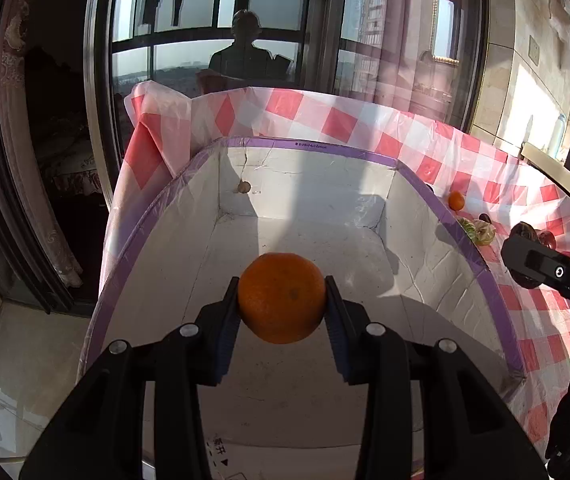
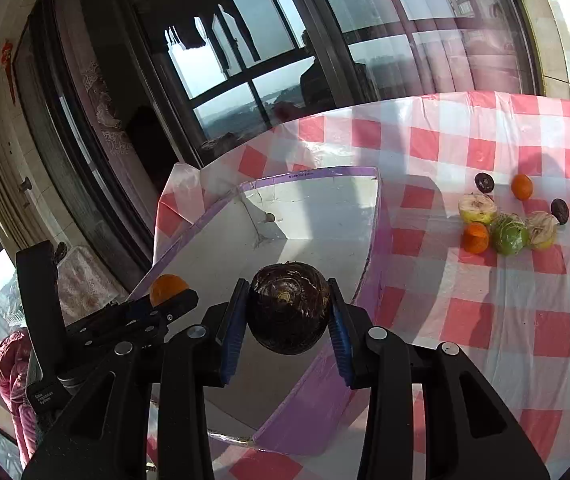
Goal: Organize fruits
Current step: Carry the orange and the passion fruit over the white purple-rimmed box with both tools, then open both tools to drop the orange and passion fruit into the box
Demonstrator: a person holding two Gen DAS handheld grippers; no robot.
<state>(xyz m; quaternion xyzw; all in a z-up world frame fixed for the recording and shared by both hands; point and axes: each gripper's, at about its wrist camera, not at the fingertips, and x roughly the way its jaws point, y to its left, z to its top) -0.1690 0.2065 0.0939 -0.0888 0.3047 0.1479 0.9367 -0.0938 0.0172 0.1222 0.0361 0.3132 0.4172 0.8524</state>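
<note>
Green fruit (image 2: 509, 236), perhaps netted, right-wrist only

Small dark printed code on the purple tape rim of the white cardboard box (image 1: 312, 145), too small to read, white label on the black left gripper body (image 2: 43, 393), letters unclear
</note>
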